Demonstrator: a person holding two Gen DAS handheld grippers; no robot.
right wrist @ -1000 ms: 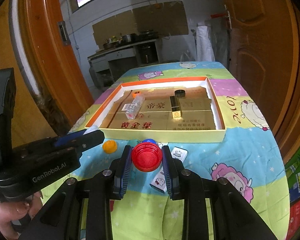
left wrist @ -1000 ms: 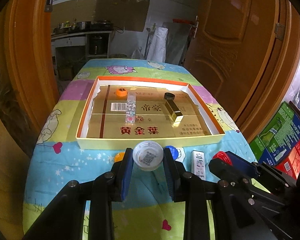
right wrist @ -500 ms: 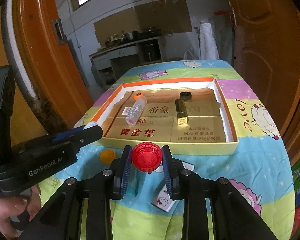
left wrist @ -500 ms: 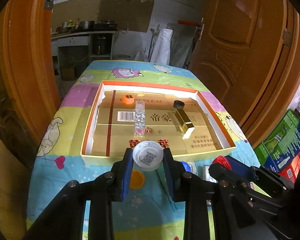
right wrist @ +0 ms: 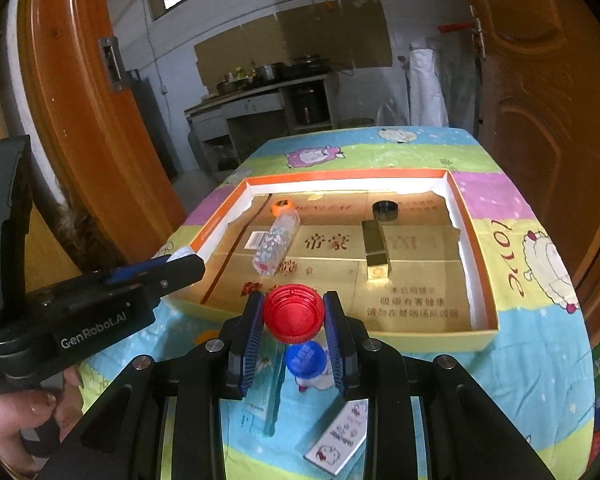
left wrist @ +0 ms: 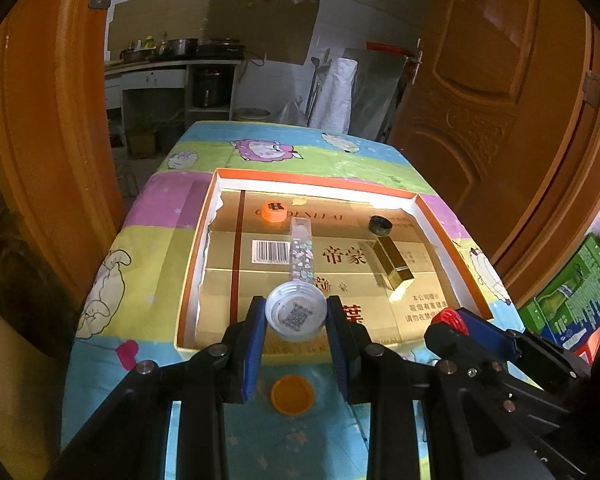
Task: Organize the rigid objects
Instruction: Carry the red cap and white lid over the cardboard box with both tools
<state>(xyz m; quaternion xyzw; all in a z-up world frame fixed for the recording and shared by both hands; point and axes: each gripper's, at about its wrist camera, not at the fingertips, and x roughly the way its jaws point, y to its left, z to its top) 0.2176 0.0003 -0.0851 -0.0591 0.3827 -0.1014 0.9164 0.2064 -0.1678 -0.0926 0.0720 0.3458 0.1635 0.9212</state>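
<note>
My left gripper [left wrist: 296, 318] is shut on a white bottle cap [left wrist: 295, 312] with a QR code inside, held over the near edge of the shallow orange-rimmed box [left wrist: 196, 240]. My right gripper [right wrist: 294, 316] is shut on a red bottle cap [right wrist: 293, 314], just short of the box's near wall [right wrist: 420, 338]. The box holds a clear tube of beads [left wrist: 302, 254], an orange cap [left wrist: 272, 211], a black cap [left wrist: 381, 225] and a gold bar-shaped case [left wrist: 394, 268]. The right gripper's tip with the red cap also shows in the left wrist view [left wrist: 448, 318].
On the cartoon tablecloth near the grippers lie an orange cap [left wrist: 292, 394], a blue cap [right wrist: 305, 360], a clear flat piece [right wrist: 260, 396] and a small white printed box [right wrist: 340, 436]. Wooden doors stand on both sides. Green cartons [left wrist: 572, 300] sit at the right.
Both grippers have moved forward toward the box with their caps still held; the left one now reaches over the box's near edge. The loose items on the cloth stayed put.
</note>
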